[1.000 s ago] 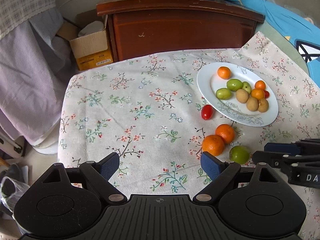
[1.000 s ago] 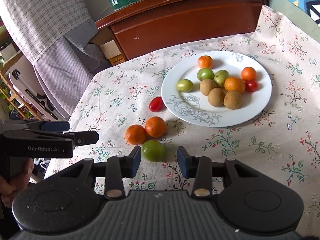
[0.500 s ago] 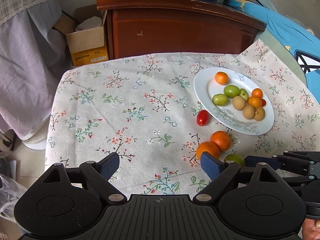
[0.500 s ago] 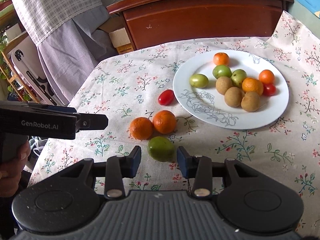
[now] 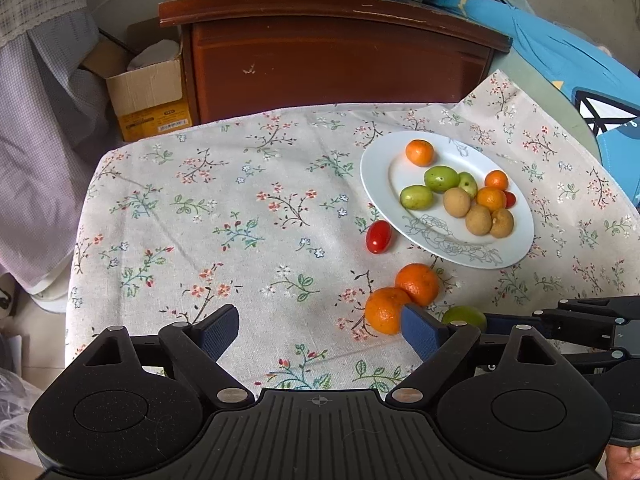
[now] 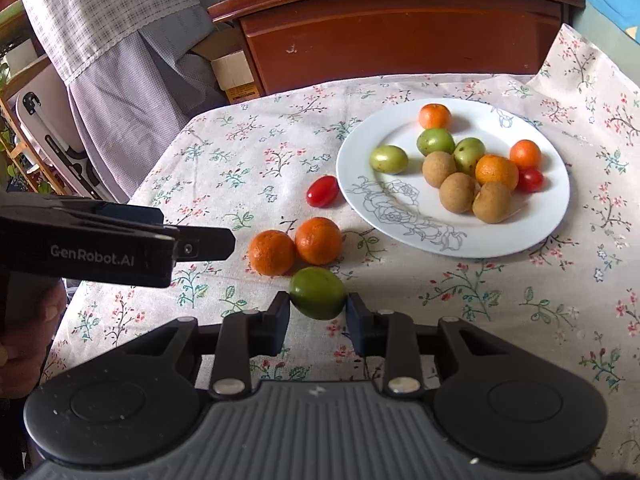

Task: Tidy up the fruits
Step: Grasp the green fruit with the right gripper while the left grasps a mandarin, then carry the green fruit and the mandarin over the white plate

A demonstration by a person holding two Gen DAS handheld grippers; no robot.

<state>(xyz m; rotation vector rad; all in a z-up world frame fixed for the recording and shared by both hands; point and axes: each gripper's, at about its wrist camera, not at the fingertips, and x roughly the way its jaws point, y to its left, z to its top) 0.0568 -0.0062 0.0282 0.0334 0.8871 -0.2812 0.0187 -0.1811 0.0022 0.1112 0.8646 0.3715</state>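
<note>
A white plate point(image 6: 552, 216) point(image 5: 376, 184) on the floral tablecloth holds several small oranges, green fruits, brown fruits and a cherry tomato. Beside it lie a red cherry tomato point(image 6: 322, 191) point(image 5: 378, 236) and two oranges point(image 6: 272, 252) point(image 6: 319, 240) point(image 5: 384, 310). My right gripper point(image 6: 318, 312) has its jaws around a green lime point(image 6: 317, 292) point(image 5: 464, 316), both pads touching it. My left gripper point(image 5: 320, 326) is open and empty, low over the cloth, just left of the oranges; it also shows in the right wrist view point(image 6: 208, 244).
A brown wooden cabinet point(image 5: 340, 56) stands behind the table with boxes on top. A cardboard box point(image 5: 148, 88) and hanging checked cloth point(image 5: 44, 80) are at the left. Blue fabric point(image 5: 560, 56) lies at the right.
My right gripper moved forward until the lime sat between its jaws, and the jaws closed on it. My left gripper drew back and shifted towards the oranges.
</note>
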